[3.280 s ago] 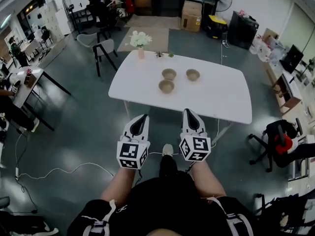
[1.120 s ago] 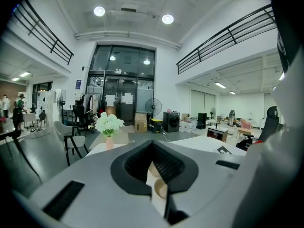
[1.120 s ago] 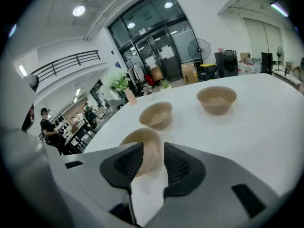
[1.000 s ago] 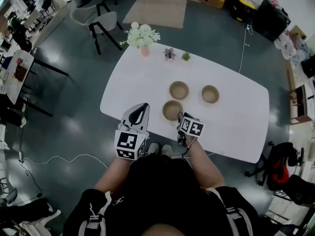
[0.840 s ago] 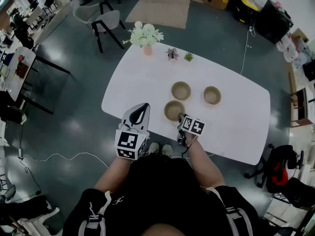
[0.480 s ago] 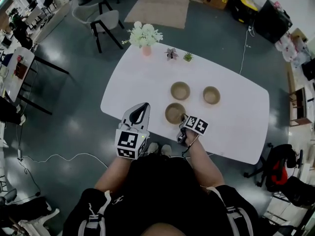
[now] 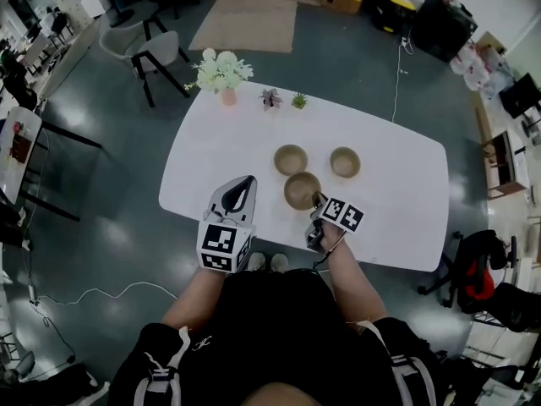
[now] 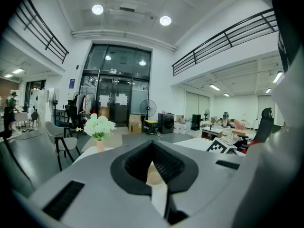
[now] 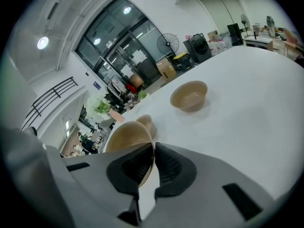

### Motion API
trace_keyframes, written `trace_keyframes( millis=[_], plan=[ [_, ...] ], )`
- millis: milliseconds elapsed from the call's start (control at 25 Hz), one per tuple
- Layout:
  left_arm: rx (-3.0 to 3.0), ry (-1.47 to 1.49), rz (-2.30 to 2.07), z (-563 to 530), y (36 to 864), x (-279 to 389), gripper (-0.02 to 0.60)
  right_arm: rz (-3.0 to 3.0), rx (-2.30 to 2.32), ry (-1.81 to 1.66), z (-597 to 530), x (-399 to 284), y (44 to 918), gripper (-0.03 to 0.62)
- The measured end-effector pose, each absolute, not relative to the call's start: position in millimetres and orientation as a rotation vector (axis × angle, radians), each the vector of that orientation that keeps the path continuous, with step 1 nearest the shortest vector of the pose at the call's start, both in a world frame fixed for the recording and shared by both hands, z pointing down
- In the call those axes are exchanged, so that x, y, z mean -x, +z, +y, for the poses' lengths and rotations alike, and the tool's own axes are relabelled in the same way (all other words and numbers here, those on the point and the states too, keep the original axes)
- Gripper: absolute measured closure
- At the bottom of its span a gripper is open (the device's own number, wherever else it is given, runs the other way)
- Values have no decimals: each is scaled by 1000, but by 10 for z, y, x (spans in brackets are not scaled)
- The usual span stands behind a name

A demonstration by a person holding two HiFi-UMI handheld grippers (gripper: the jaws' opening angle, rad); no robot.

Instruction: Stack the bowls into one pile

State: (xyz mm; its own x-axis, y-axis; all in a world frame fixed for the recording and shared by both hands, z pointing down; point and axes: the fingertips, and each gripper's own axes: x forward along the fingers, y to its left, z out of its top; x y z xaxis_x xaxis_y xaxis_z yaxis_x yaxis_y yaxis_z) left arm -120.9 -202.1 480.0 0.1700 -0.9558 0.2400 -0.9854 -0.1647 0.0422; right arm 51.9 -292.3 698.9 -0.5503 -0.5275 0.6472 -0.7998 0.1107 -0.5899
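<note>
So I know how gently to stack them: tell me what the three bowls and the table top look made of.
The held bowl, the far left bowl and the far right bowl: matte tan, thin rims, no glare; probably wood, bamboo fibre or plastic, uncertain. The table top: smooth, even white, no grain; likely laminate or painted board.

Two bowls are set side by side near the middle of the table [image 7: 389, 201], the left bowl [image 7: 290, 159] and the right bowl [image 7: 344, 161]. The near bowl [image 7: 302, 190] is placed closer to the table's near edge, its rim caught between the fingers [image 9: 173, 167] of the right gripper [image 7: 318, 200]. The left gripper [image 7: 247, 179] is held over the table's near edge, further left. A flower vase [image 7: 221, 74] is set at the table's far left corner, and two potted plants [image 7: 271, 98] along the table's far edge.
</note>
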Motion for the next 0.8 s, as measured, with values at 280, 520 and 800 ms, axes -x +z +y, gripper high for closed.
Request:
trace_keyframes(
  millis=[280, 520, 800],
  plan=[
    [-2323, 215, -1837, -2280, 4760, 1018, 568, -2107, -1509, 1434, -3310, -1053, 6674, 562],
    [-2361, 218, -1795, -2495, 4752, 851, 568, -2082, -1642, 1391, -3727, -1465, 6547, 560],
    [-2370, 241, -1786, -2730, 4769, 775, 568, -2011, -1715, 1369, -4201, -1758, 6672, 561]
  ],
)
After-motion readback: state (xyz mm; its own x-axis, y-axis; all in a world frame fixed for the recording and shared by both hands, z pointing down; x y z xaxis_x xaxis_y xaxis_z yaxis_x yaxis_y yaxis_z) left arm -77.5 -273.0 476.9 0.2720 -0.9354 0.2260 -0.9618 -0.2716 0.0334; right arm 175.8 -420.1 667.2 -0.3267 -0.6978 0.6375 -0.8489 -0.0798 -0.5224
